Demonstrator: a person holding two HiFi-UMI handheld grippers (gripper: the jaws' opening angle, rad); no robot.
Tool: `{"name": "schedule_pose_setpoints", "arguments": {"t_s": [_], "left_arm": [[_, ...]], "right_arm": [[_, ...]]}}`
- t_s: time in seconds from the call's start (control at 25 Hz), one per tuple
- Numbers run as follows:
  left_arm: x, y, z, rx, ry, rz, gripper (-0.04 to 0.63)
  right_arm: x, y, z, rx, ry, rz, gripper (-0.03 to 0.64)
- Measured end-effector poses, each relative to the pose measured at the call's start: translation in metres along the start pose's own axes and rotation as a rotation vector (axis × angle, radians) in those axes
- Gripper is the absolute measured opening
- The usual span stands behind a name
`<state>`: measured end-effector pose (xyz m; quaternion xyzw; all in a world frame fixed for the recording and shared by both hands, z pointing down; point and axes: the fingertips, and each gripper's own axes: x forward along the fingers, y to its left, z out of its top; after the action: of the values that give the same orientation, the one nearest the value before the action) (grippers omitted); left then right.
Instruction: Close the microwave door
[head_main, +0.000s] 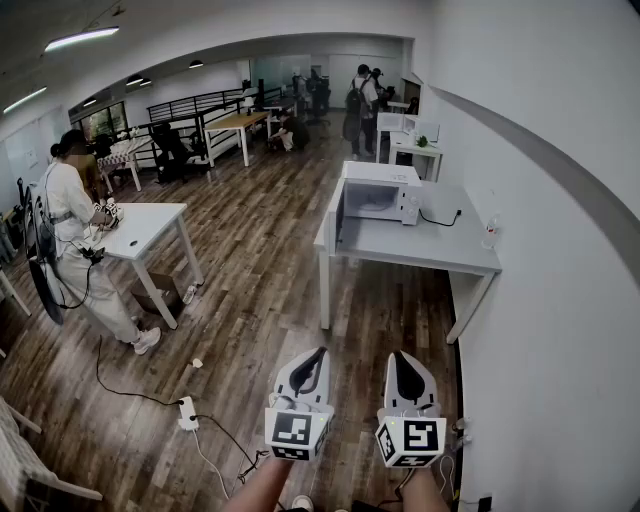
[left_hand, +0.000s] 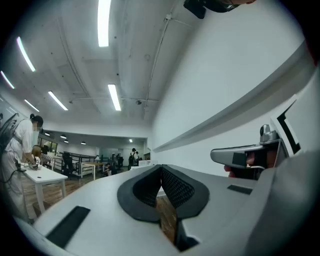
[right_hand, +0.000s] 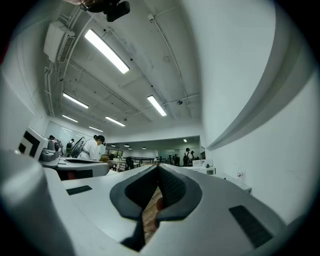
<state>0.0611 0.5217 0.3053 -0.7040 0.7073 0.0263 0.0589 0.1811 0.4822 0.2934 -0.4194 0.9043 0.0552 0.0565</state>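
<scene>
A white microwave (head_main: 382, 194) stands on a grey table (head_main: 420, 250) by the right wall, far ahead of me. Its door (head_main: 338, 214) hangs open toward the left, and the cavity shows. Both grippers are low in the head view, well short of the table and side by side over the wooden floor. My left gripper (head_main: 319, 353) (left_hand: 161, 168) has its jaws together with nothing between them. My right gripper (head_main: 399, 356) (right_hand: 158, 168) likewise has its pads meeting at the tips and holds nothing. Both point roughly level toward the room.
A water bottle (head_main: 490, 232) and a black cable lie on the grey table. A person in white (head_main: 70, 235) works at a white table (head_main: 150, 225) on the left, a cardboard box (head_main: 155, 293) beneath it. A power strip (head_main: 188, 412) with cables lies on the floor.
</scene>
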Motion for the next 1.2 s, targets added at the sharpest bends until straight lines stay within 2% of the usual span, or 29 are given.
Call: {"name": "schedule_pose_setpoints", "arguments": {"t_s": [0.6,0.96,1.2], "left_arm": [[-0.002,0.04,-0.003,-0.009,-0.014,-0.034,0.028],[0.01,0.079,-0.02,-0.026,-0.013,-0.056,0.028],[0.038,0.089,-0.029,-0.037,-0.01,-0.071,0.028]], "right_arm": [[0.027,0.038,0.01,-0.027,-0.012,-0.02,0.028],[0.054,0.056,-0.006,-0.03,-0.004,-0.052,0.028],[0.082,0.048,-0.018,-0.033,0.006,-0.061,0.028]]}}
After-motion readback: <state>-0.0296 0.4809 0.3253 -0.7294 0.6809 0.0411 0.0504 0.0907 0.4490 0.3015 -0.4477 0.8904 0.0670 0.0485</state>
